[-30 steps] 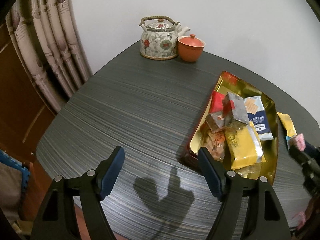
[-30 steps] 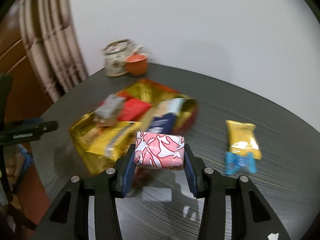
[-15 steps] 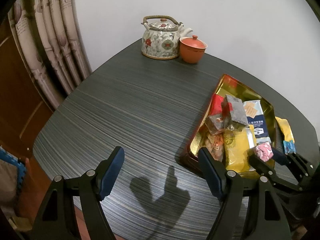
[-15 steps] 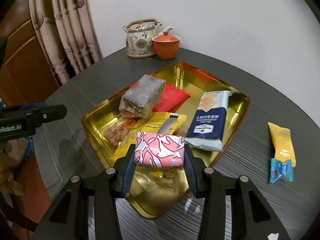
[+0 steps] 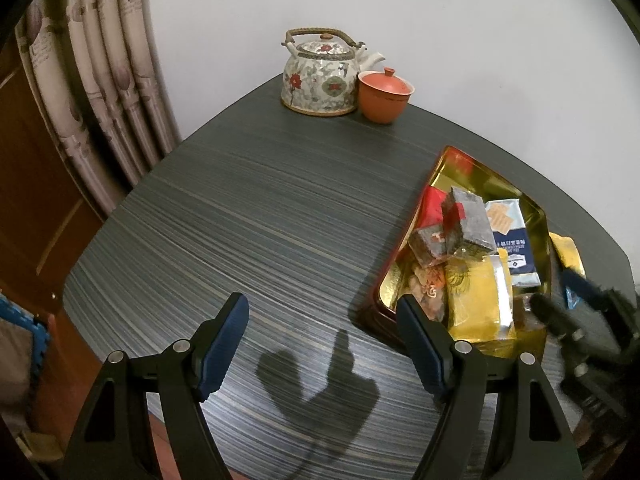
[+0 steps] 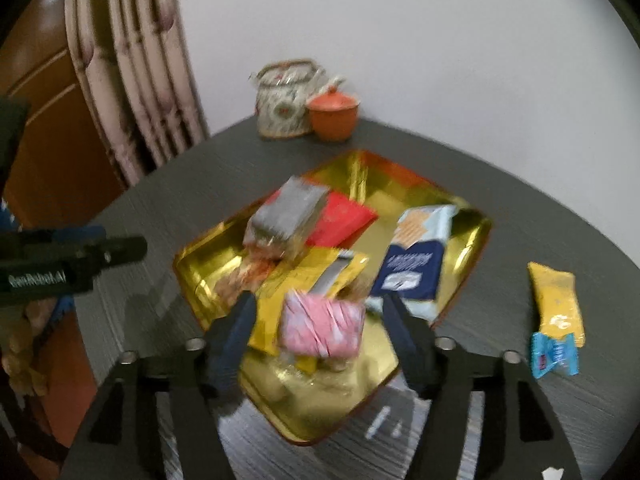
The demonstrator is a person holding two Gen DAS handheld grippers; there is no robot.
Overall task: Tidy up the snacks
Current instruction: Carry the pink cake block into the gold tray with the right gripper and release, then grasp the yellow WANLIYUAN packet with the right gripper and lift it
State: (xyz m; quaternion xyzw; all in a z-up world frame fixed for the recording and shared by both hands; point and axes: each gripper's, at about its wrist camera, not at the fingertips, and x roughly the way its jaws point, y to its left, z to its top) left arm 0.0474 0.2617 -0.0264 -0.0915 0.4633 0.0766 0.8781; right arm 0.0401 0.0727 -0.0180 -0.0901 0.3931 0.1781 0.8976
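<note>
The gold tray (image 6: 360, 176) on the dark table holds a grey block (image 6: 288, 212), a red packet (image 6: 340, 220), a blue-and-white cracker pack (image 6: 416, 260) and a yellow bag (image 6: 308, 280). My right gripper (image 6: 318, 304) hovers over the tray's near corner and its jaws are opening. The pink patterned packet (image 6: 320, 328) lies between them, with a gap on each side, resting on the yellow bag. In the left wrist view my left gripper (image 5: 320, 304) stands open over bare table left of the tray (image 5: 476, 172). The right gripper (image 5: 554, 290) shows there as a blur.
A yellow packet (image 6: 556, 300) and a small blue packet (image 6: 554, 354) lie on the table right of the tray. A flowered teapot (image 5: 320, 76) and an orange lidded cup (image 5: 384, 96) stand at the far edge. A curtain (image 5: 100, 80) hangs at the left.
My right gripper carried the pink packet over the tray's near corner, then spread its jaws and let go of it. The left gripper kept still.
</note>
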